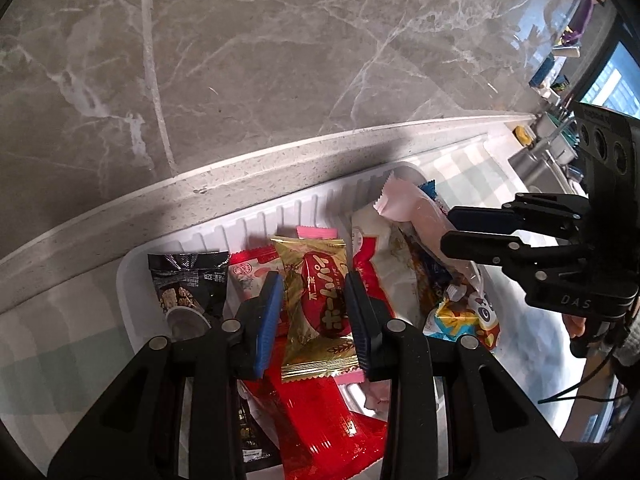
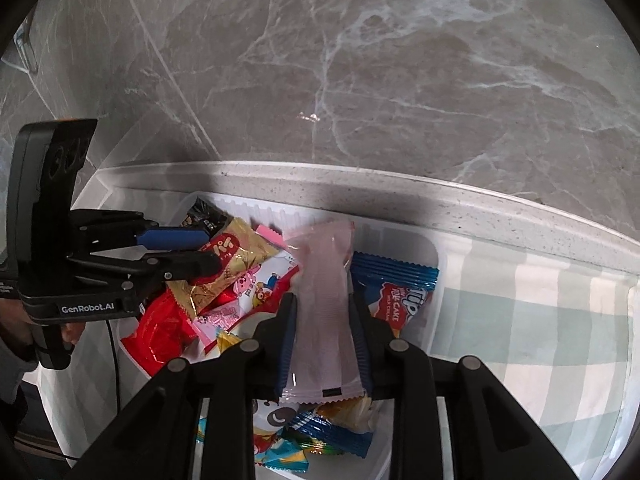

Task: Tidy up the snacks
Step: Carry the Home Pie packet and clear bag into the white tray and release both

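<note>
One tray (image 1: pixel 280 216), two grippers (image 1: pixel 314 312) (image 2: pixel 324 344)

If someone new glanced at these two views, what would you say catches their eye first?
Most striking is the gold-and-red snack packet clamped in the left hand-held gripper, above a white bin crowded with bright wrappers. Next, the pale pink packet gripped by the right hand-held gripper, held lengthwise over the same bin. Behind both rises a grey marble wall.

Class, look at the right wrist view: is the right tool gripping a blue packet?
No, the right tool grips a pale pink packet; the blue packet lies beside it.
</note>
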The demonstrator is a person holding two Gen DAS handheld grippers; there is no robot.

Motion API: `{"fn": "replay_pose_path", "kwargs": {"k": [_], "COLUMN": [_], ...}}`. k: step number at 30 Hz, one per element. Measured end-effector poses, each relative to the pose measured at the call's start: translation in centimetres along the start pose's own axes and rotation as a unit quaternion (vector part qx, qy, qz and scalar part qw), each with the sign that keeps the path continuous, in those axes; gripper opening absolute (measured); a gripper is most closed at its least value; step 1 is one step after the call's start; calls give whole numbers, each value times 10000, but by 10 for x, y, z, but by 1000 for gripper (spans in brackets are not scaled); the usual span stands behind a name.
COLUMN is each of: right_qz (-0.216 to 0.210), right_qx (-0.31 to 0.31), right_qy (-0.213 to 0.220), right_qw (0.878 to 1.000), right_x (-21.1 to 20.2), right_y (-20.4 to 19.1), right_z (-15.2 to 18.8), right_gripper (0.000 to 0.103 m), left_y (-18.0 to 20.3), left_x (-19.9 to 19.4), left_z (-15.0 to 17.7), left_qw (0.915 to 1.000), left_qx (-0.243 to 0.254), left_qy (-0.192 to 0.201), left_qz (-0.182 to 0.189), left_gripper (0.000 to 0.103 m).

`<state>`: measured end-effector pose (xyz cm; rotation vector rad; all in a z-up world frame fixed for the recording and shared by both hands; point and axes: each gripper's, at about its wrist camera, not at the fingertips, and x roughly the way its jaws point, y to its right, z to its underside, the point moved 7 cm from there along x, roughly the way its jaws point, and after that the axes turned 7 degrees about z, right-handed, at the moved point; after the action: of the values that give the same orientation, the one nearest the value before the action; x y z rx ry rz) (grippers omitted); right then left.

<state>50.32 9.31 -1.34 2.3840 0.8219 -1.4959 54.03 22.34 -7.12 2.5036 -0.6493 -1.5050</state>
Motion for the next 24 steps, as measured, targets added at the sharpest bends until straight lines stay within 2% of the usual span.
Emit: {"fn": "replay_pose_path", "kwargs": {"k": [12,20,24], "right_qz": [-15,-150,-221], "right_qx": [333,526,578], "right_qy": [347,526,581], "right_qw": [9988,9971,9964], "right_x": [-42,-80,-97], "right_y": [11,2,-4], "right_z": [8,33,51], "right_gripper": [31,32,35], "left_y": [15,47,69], "left_x": [-32,-73,-88], "left_z": [9,34,53], "left_qw": [9996,9980,9968], "left_qx": [94,381,562], "left_qy": [240,442,450], "left_qz": [-139,-262,-337], "left_gripper": [30,31,44]}}
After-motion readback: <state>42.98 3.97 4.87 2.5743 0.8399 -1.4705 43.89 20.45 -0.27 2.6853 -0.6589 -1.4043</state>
